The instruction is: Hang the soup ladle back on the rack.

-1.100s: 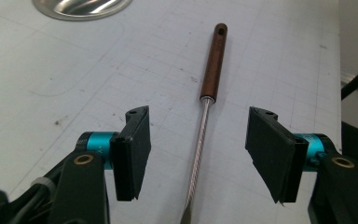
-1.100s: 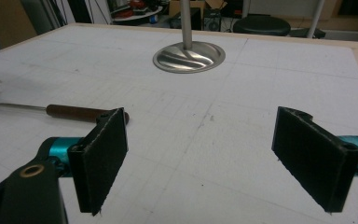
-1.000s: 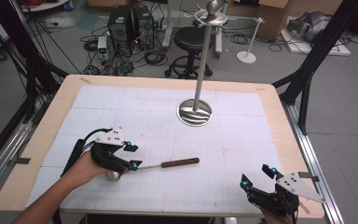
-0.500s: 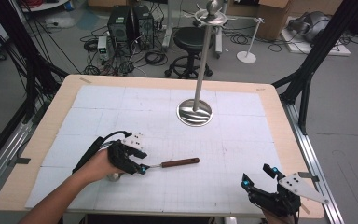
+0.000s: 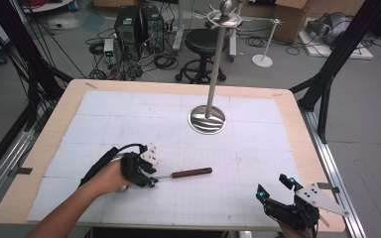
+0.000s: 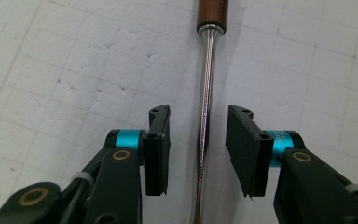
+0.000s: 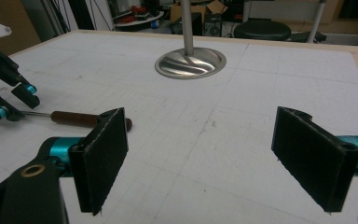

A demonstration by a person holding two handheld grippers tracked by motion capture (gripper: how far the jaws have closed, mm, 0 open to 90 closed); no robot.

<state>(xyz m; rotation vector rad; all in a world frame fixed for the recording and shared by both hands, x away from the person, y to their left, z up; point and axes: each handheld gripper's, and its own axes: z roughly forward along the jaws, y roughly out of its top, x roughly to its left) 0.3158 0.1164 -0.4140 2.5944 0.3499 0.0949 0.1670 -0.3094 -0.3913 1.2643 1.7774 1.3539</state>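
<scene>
A long utensil with a brown wooden handle (image 5: pixel 192 173) and a thin steel shaft (image 6: pixel 206 116) is lying flat on the white gridded mat (image 5: pixel 258 148) covering the bench (image 5: pixel 297 124), toward the near left part of it, with the handle pointing to the right. The left tool (image 5: pixel 149 176) is sitting low over the shaft end; in the left gripper view its two black jaws are standing apart on either side of the shaft, which is running straight up between them. The shaft is lying closer to the right-hand jaw in that view, and I cannot tell whether either pad is actually touching it. The person's left hand (image 5: pixel 111 176) is wrapped around that tool, with the forearm coming in from the near edge and a black cable looping over the wrist.

Farther back, near the middle of the mat, a polished metal stand (image 5: pixel 207 120) is sitting on its round base, its pole rising straight up to a cluster of short arms.

The right tool (image 5: pixel 278 191) is resting at the near right corner of the bench, well apart from the utensil, its jaws gaping wide with nothing between them, angled toward the stand.

Beyond the bench, a black stool (image 5: pixel 203 42) and tangled cables are lying about on the grey floor.
</scene>
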